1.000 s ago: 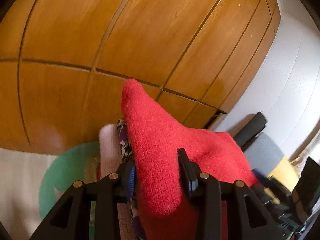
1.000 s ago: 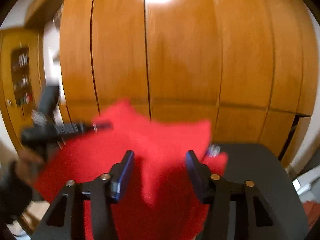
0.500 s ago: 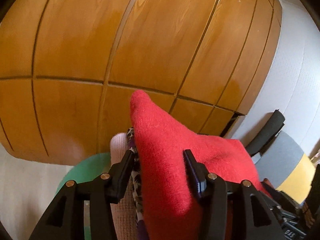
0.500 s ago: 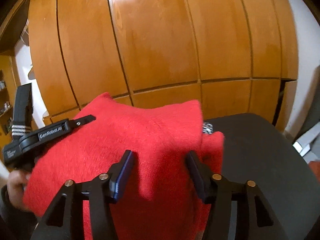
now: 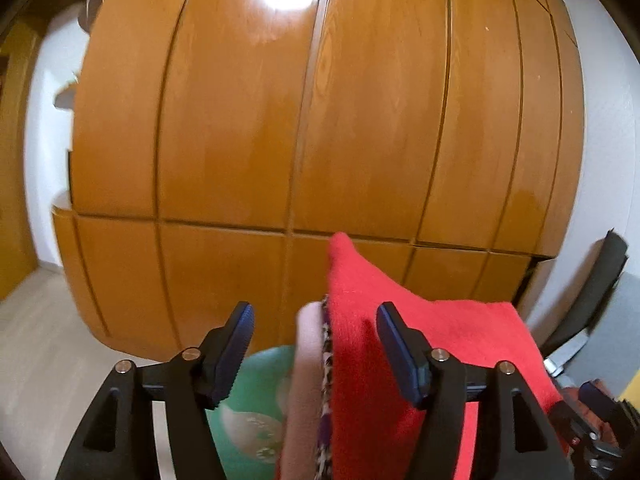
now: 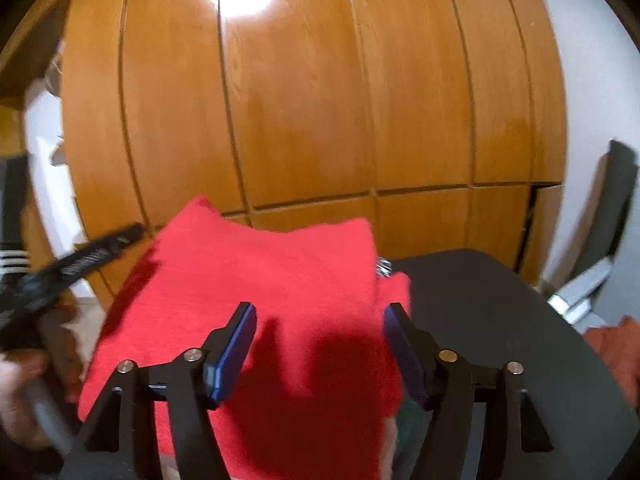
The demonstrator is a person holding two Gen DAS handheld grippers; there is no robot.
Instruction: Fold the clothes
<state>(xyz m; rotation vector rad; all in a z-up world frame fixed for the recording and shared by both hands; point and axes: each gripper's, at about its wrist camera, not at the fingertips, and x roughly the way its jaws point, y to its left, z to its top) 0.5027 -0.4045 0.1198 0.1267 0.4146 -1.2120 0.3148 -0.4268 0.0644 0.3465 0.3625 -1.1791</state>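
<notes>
Left wrist: wardrobe (image 5: 320, 120) behind red garment (image 5: 440, 340)

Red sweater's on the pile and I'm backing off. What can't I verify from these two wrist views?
- Left wrist: the red sweater covers the stack; only edges of the pink garment and patterned garment show.
- Left wrist: the green item runs behind the opening left gripper; what it is stays unclear.
- Right wrist: the sweater's near edge is cut off behind the opening right gripper.
- Right wrist: the left hand is motion-blurred.
</notes>
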